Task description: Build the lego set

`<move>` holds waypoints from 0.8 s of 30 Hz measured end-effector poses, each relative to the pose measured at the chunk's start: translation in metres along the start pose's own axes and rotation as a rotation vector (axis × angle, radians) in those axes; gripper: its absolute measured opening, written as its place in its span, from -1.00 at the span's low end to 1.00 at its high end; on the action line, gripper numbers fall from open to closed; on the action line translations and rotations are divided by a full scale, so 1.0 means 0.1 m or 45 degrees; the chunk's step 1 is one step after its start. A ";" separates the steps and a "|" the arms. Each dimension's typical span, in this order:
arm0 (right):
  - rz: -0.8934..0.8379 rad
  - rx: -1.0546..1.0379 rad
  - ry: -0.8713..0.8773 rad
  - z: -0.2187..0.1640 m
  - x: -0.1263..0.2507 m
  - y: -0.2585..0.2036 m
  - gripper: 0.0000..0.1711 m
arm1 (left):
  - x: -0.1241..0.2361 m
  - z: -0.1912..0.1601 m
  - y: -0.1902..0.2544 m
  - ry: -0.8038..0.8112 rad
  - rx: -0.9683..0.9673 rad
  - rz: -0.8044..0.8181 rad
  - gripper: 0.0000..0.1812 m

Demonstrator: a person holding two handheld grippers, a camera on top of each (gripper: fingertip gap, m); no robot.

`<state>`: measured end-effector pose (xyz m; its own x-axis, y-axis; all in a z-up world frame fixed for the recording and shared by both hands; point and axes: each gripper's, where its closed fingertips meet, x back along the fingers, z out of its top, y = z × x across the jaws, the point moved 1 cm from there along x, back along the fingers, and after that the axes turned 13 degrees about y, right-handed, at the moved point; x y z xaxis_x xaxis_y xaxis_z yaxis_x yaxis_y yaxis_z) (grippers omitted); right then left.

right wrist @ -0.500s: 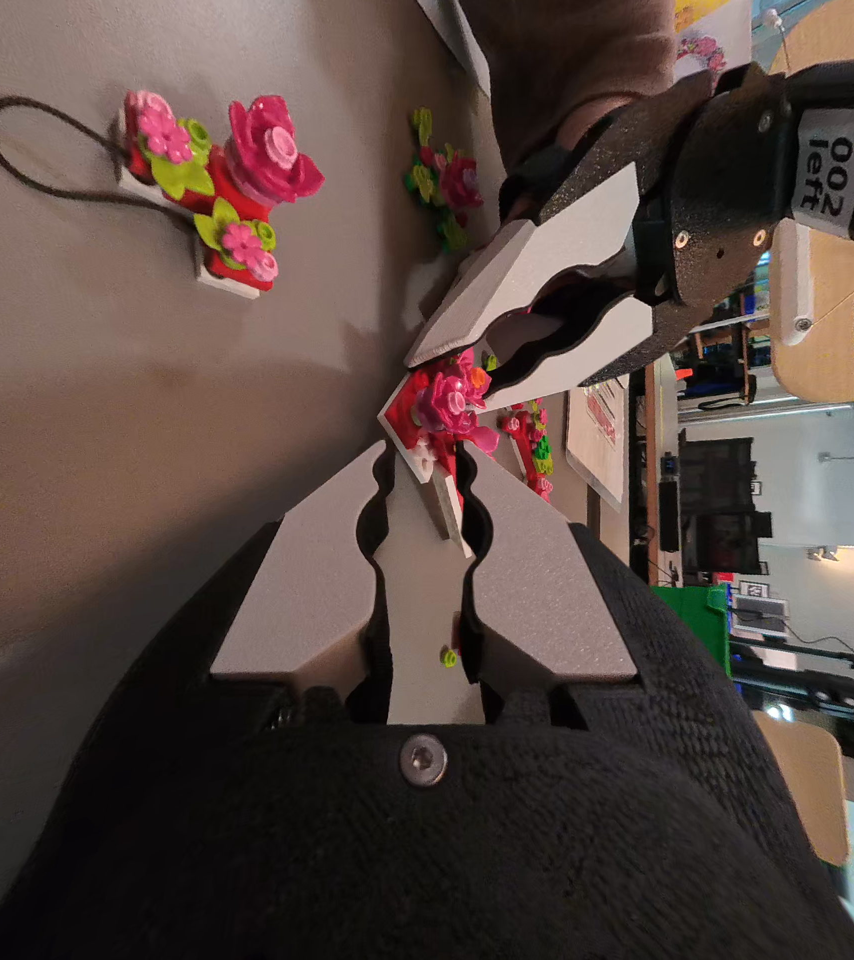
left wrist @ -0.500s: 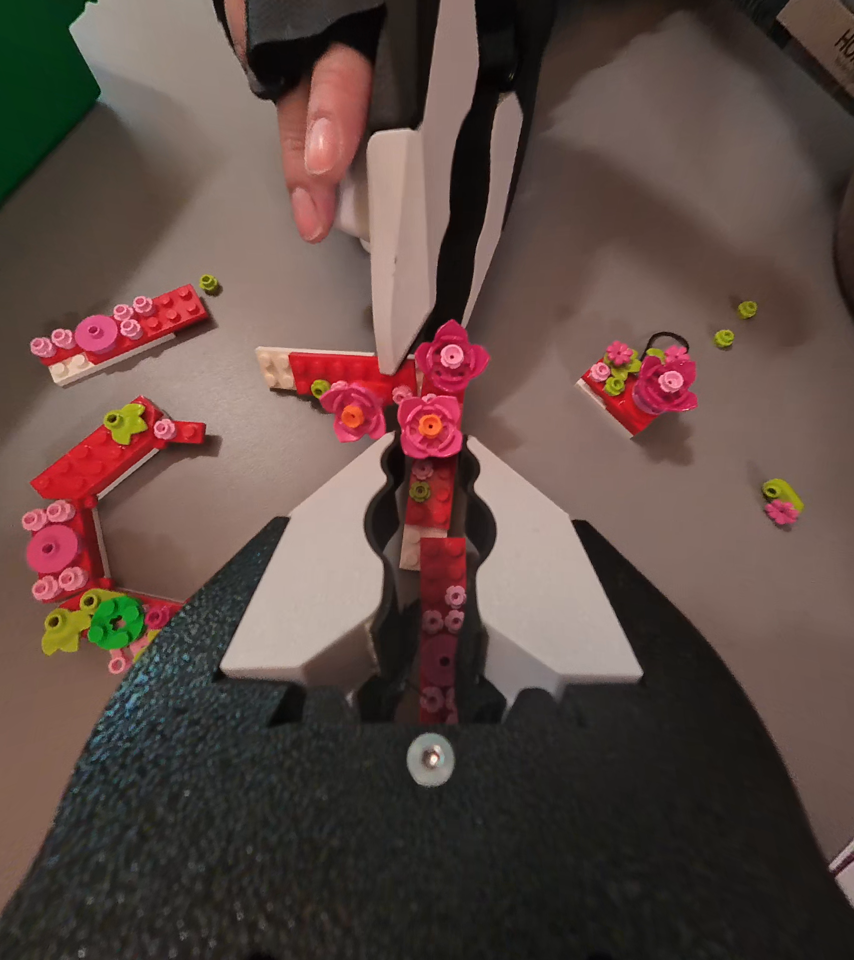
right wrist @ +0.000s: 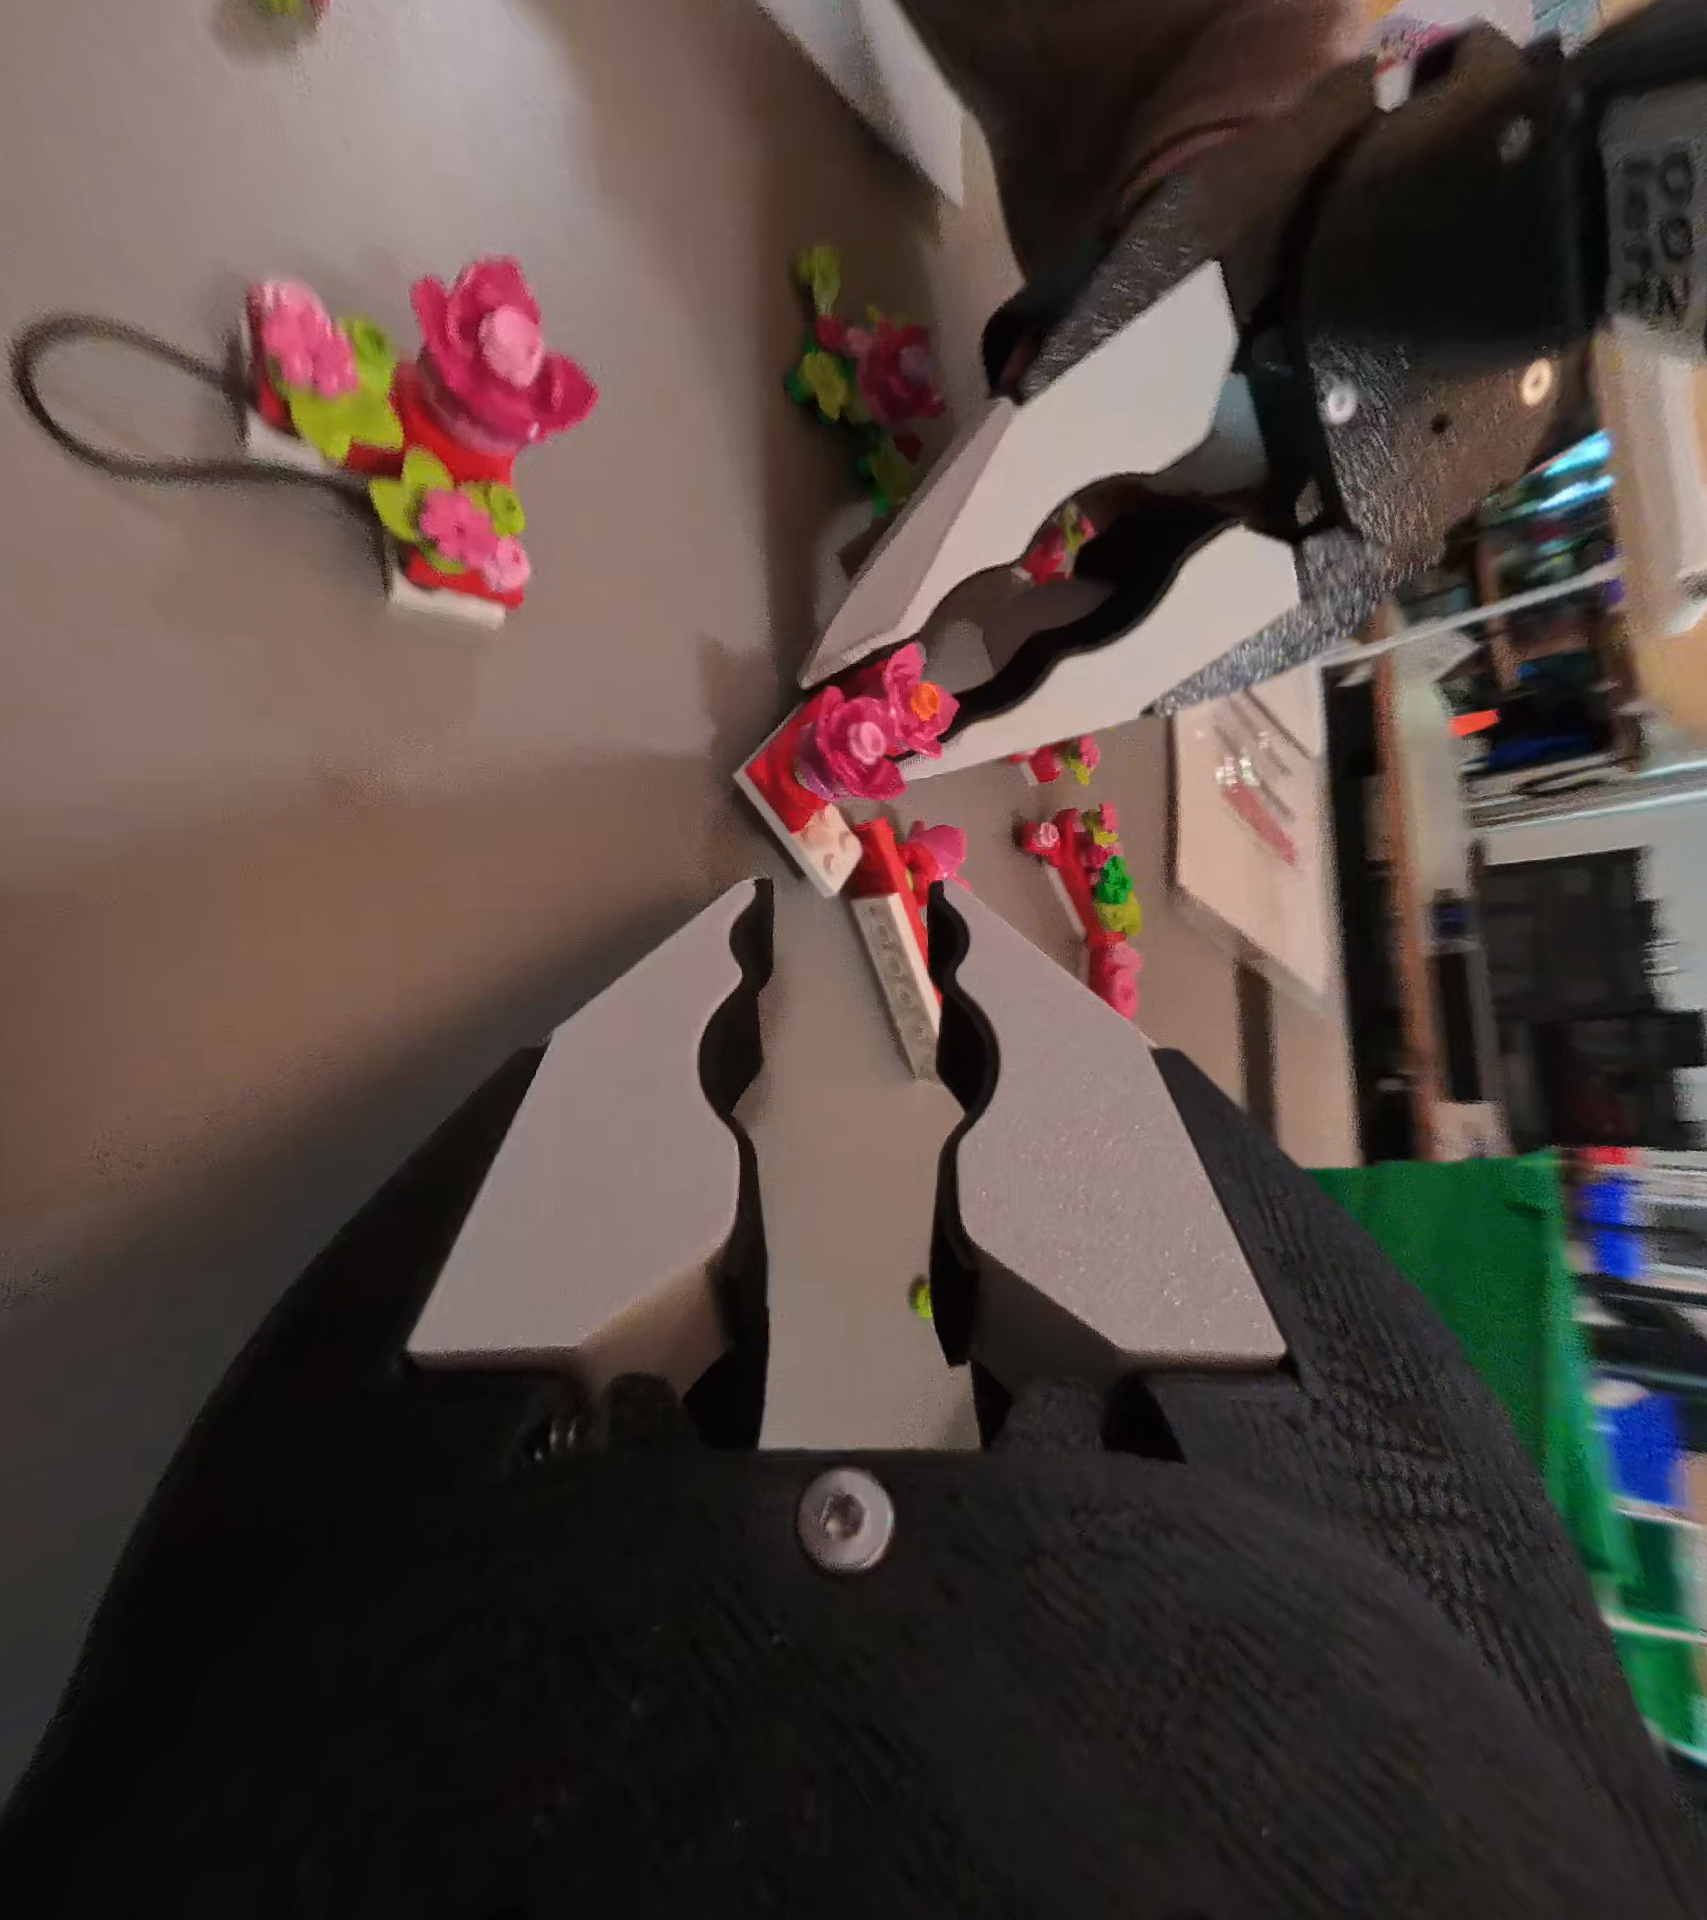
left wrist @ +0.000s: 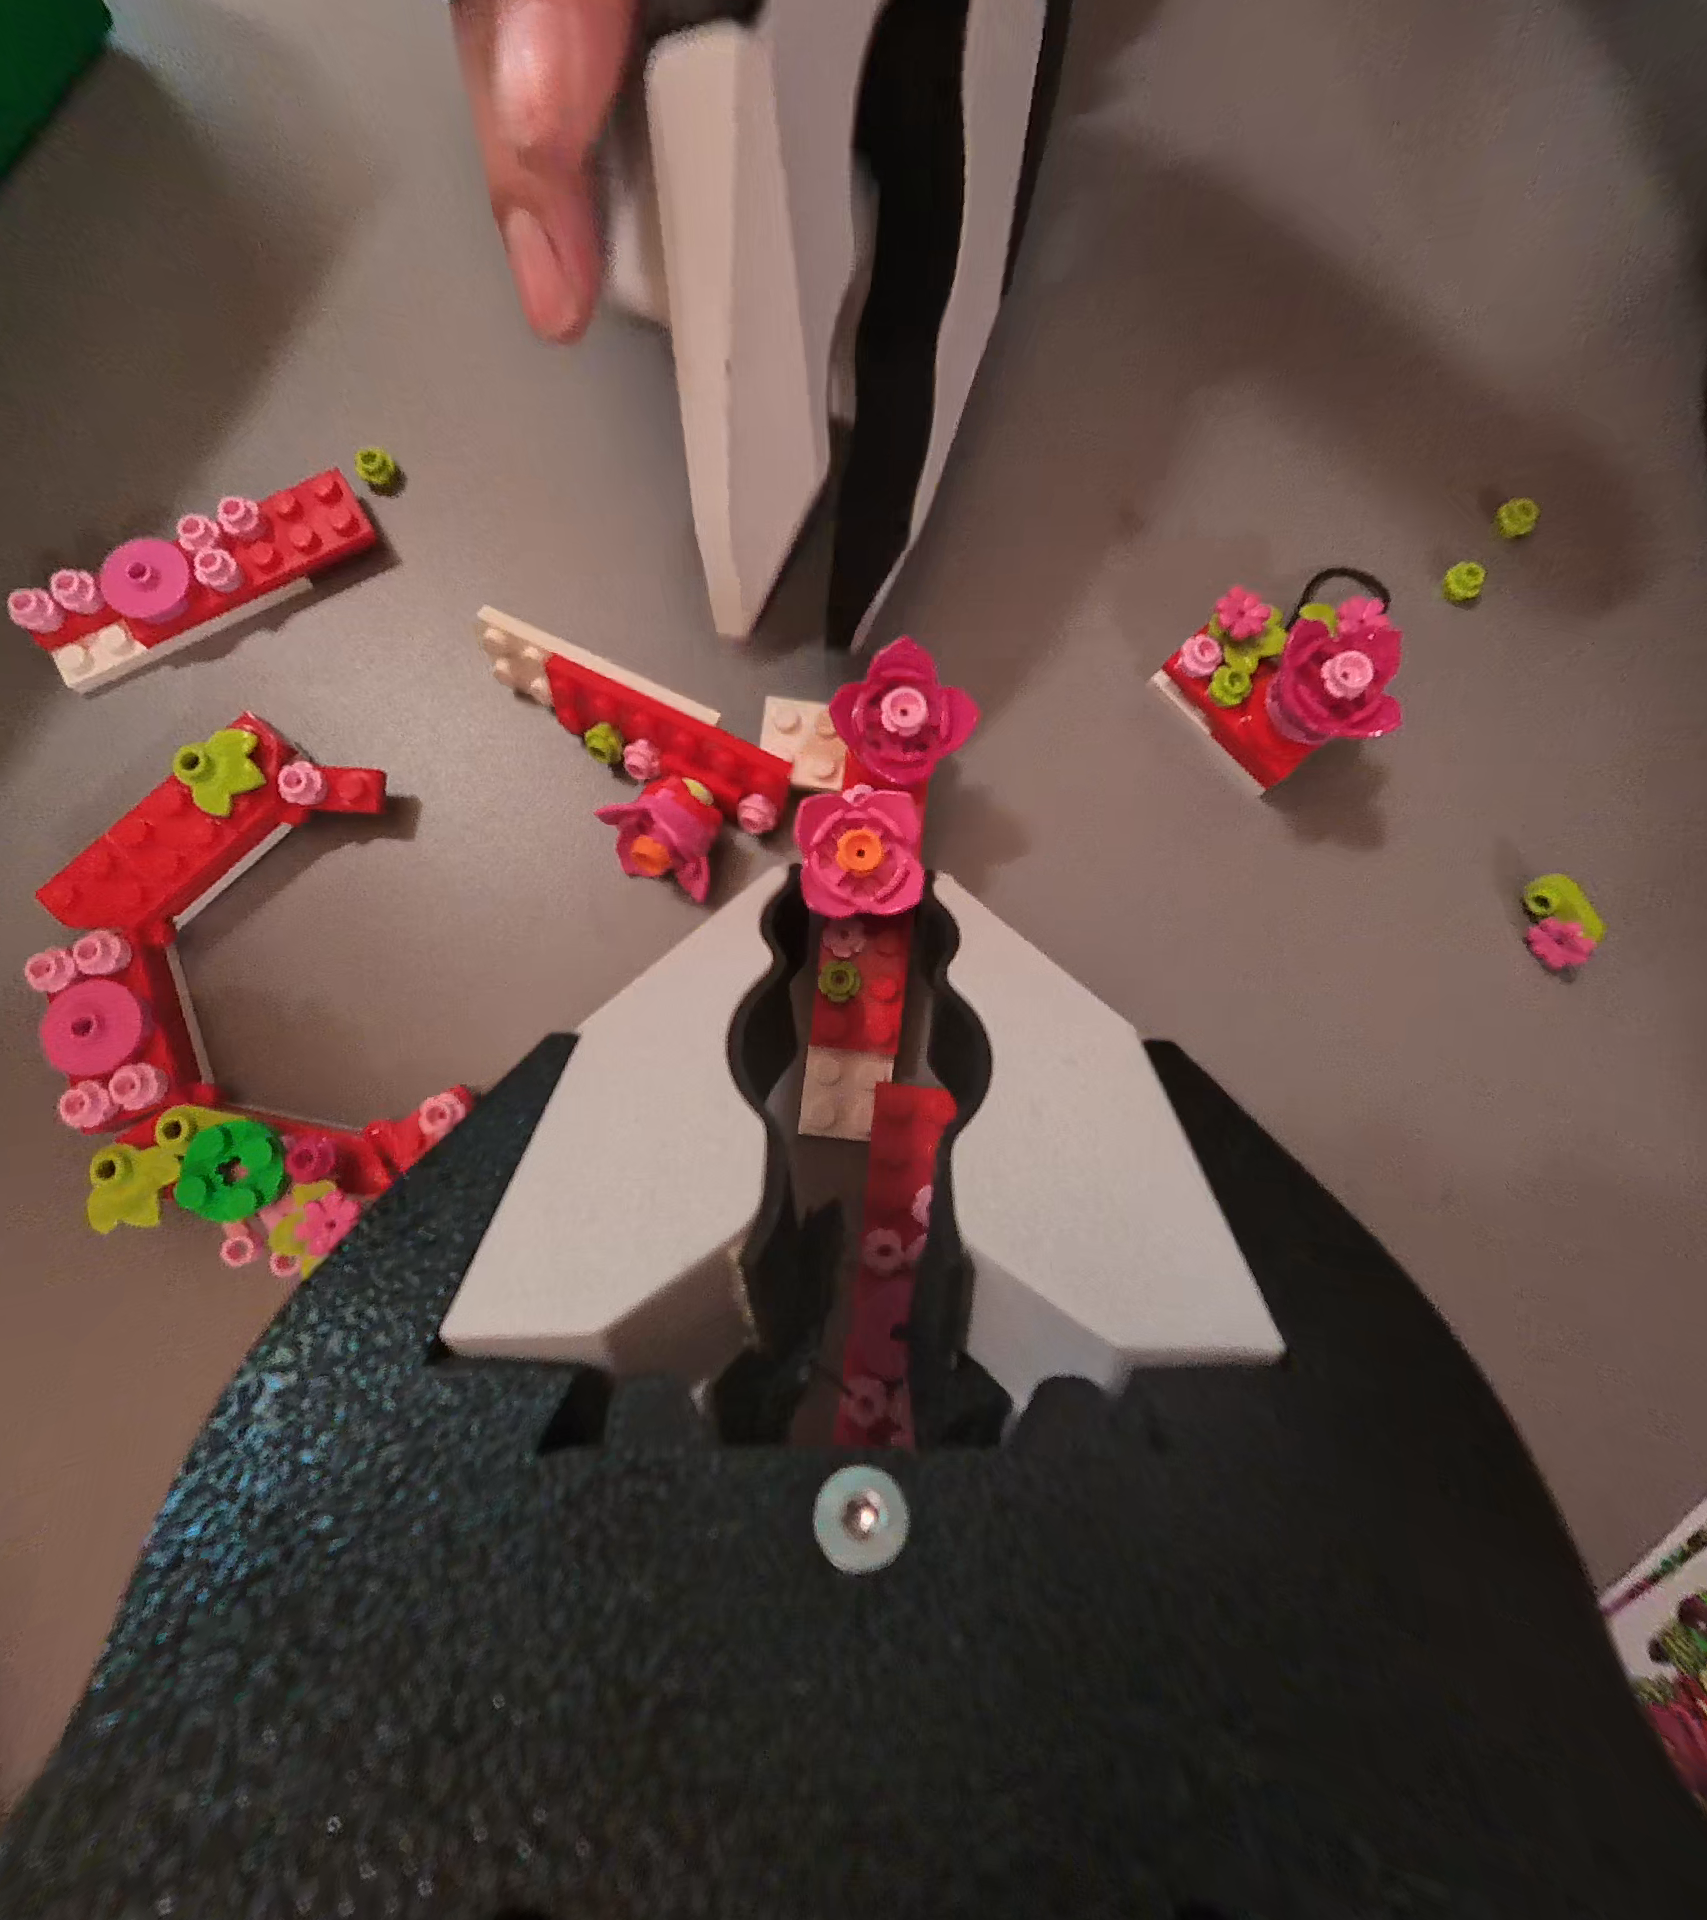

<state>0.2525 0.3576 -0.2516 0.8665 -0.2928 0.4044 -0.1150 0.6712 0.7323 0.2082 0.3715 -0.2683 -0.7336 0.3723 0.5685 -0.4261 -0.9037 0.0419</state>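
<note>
Gripping red flowered strip [left wrist: 854, 966], left gripper [left wrist: 859, 904] apparently clamped; right gripper [right wrist: 849, 899] parted, empty.

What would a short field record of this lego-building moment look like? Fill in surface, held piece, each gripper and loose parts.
surface: grey table
held piece: red flowered strip, between the left gripper jaws
right gripper: open, empty, near the angled red segment
loose parts: lime studs; curved red section on the left
</note>
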 end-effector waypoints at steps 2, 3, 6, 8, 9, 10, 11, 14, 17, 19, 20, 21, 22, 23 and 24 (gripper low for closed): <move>0.013 -0.168 0.041 0.02 0.05 0.06 -0.63 | 0.02 -0.03 0.03 -0.048 0.002 -0.013 -0.80; 0.003 -0.207 0.045 0.01 0.07 0.12 -0.62 | 0.02 -0.04 0.05 -0.066 0.008 -0.026 -0.79; 0.060 -0.204 -0.050 -0.11 0.02 0.17 -0.59 | 0.02 -0.05 0.08 -0.074 0.017 -0.049 -0.80; 0.116 -0.165 -0.140 -0.23 -0.05 0.16 -0.60 | 0.04 -0.05 0.08 -0.074 0.027 -0.056 -0.80; 0.132 -0.138 -0.168 -0.28 -0.08 0.16 -0.63 | 0.04 -0.06 0.09 -0.073 0.030 -0.060 -0.80; 0.135 -0.115 -0.182 -0.31 -0.10 0.16 -0.68 | 0.05 -0.06 0.09 -0.070 0.034 -0.064 -0.80; 0.142 -0.105 -0.184 -0.32 -0.11 0.16 -0.72 | 0.06 -0.05 0.09 -0.060 0.039 -0.069 -0.80; 0.116 -0.079 -0.167 -0.30 -0.11 0.17 -0.91 | 0.10 0.00 0.10 0.004 0.063 -0.089 -0.80; -0.024 -0.017 -0.057 -0.16 -0.09 0.26 -0.92 | 0.15 0.04 0.09 0.043 0.079 -0.090 -0.80; -0.123 0.057 0.022 -0.05 -0.06 0.30 -0.94 | 0.19 0.05 0.08 0.072 0.095 -0.094 -0.80; -0.155 0.115 0.042 -0.01 -0.05 0.30 -0.95 | 0.20 0.06 0.08 0.088 0.105 -0.099 -0.80; -0.181 0.170 0.062 0.02 -0.05 0.30 -0.95 | 0.22 0.06 0.08 0.104 0.117 -0.108 -0.80; -0.196 0.208 0.089 0.06 -0.04 0.29 -0.95 | 0.24 0.07 0.09 0.120 0.130 -0.120 -0.80; -0.208 0.224 0.116 0.09 -0.04 0.28 -0.95 | 0.25 0.07 0.10 0.132 0.143 -0.136 -0.80; -0.217 0.234 0.138 0.12 -0.03 0.27 -0.96 | 0.27 0.07 0.11 0.142 0.157 -0.153 -0.80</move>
<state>0.2409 0.3687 -0.2263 0.9267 -0.3098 0.2128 -0.0405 0.4806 0.8760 0.1878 0.3704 -0.2470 -0.7386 0.4937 0.4590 -0.4511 -0.8680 0.2078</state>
